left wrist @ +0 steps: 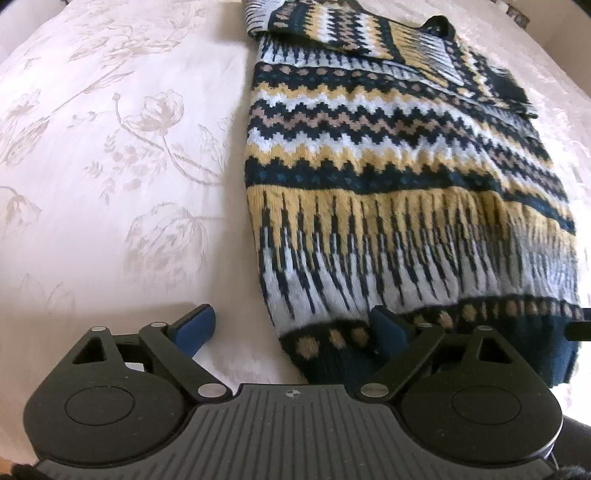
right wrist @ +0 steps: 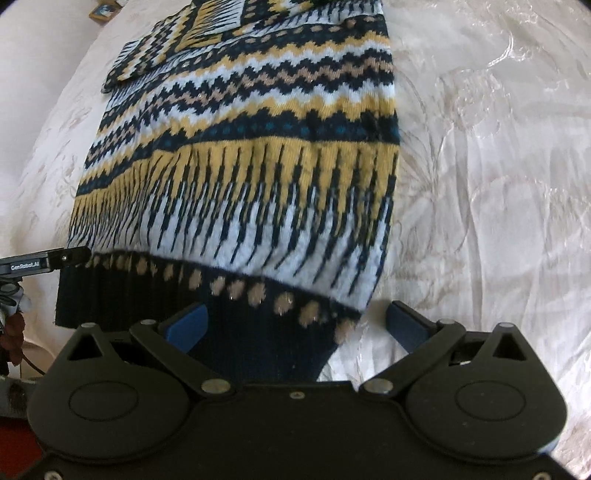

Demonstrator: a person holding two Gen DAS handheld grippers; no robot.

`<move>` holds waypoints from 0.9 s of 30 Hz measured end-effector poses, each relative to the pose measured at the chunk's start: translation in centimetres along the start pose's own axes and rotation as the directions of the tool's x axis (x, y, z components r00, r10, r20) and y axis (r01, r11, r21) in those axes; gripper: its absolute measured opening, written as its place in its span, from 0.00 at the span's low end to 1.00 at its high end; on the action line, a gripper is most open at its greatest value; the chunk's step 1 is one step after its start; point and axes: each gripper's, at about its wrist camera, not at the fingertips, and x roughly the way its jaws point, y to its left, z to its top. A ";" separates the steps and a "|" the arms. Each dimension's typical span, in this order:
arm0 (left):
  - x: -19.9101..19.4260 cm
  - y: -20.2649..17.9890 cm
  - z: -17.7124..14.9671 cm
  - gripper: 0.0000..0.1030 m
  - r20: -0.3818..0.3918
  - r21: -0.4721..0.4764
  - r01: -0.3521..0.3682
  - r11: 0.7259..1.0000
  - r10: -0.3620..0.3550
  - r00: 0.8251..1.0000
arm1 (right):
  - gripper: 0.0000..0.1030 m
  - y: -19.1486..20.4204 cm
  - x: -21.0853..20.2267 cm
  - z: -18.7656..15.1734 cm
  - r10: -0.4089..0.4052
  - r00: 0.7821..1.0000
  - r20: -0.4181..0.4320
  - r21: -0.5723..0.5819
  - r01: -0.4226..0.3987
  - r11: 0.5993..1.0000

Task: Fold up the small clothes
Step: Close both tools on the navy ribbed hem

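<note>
A knitted sweater [left wrist: 388,177] with navy, yellow, white and tan zigzag bands lies flat on a white floral bedspread [left wrist: 110,147], its sleeves folded across the far end. It also shows in the right wrist view [right wrist: 251,166]. My left gripper [left wrist: 291,328] is open at the sweater's near left hem corner, its right pad over the navy ribbed hem, its left pad over bare bedspread. My right gripper [right wrist: 295,325] is open astride the near right hem corner, its left pad over the hem, its right pad over bedspread.
The bedspread [right wrist: 480,184] spreads wide on both sides of the sweater. The other gripper's tip [right wrist: 44,262] shows at the left edge of the right wrist view. A small framed item [right wrist: 105,9] sits at the far top left.
</note>
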 end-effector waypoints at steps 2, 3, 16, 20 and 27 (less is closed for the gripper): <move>-0.3 0.4 -0.6 0.85 0.003 -0.003 0.012 1.000 -0.012 1.000 | 1.00 0.0 0.0 -0.1 0.006 1.000 0.001 -0.006 -0.006 1.000; -0.4 0.4 -0.7 0.84 0.005 -0.007 0.020 1.000 -0.020 1.000 | 1.00 0.0 0.0 -0.2 0.010 1.000 0.003 -0.008 -0.010 1.000; -1.2 -0.7 -2.1 0.81 -0.028 0.073 0.095 0.993 -0.093 0.995 | 1.00 -0.9 1.2 -0.8 0.039 0.999 0.035 0.043 -0.041 0.998; -0.8 -1.1 -2.3 0.81 -0.032 0.076 0.100 0.992 -0.098 0.995 | 1.00 -1.6 1.1 -0.8 0.051 0.997 0.061 0.121 -0.059 0.991; -1.1 -0.7 -2.6 0.68 -0.023 0.049 0.139 0.989 -0.138 0.990 | 0.95 -1.1 0.3 -1.2 0.087 0.996 0.027 0.080 -0.089 0.993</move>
